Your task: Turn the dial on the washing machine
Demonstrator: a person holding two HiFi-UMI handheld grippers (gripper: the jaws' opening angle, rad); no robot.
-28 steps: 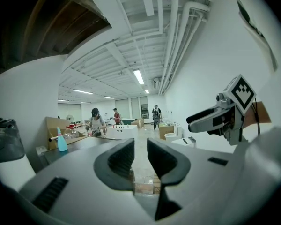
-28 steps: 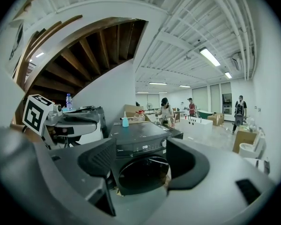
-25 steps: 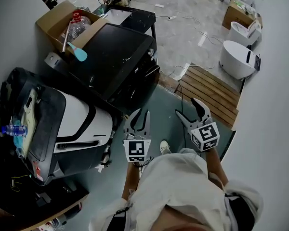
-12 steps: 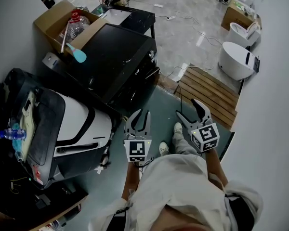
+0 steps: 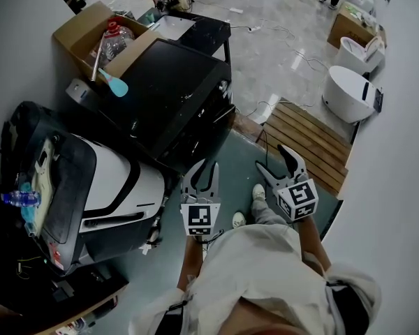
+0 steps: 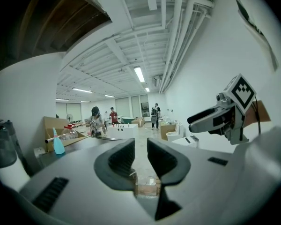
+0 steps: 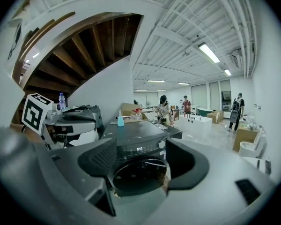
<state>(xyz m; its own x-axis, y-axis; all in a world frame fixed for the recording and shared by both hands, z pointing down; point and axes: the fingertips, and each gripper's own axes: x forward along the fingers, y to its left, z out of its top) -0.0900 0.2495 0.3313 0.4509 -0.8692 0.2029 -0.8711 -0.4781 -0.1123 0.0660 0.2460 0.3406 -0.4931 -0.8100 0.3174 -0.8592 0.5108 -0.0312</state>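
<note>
Black front-load washing machine (image 5: pixel 169 88) stands at left-centre of the head view, with a cardboard box (image 5: pixel 91 30) at its far left corner. In the right gripper view it faces the camera, well apart from both hand-held grippers. The dial (image 7: pixel 161 144) is a small round knob at the right end of the control strip, beside the lit display, above the door. It likely handles as rigid, smooth plastic fixed to a heavy body that won't shift, and turns only on its own axis, probably in clicks. Best hold: pads on opposite sides of the rim, pinch firm since it could slip. The left hand-held gripper (image 6: pixel 140 146) has its jaws a narrow gap apart, holding nothing. The right hand-held gripper (image 7: pixel 140 144) is spread wide and empty, and frames the machine's front.
</note>
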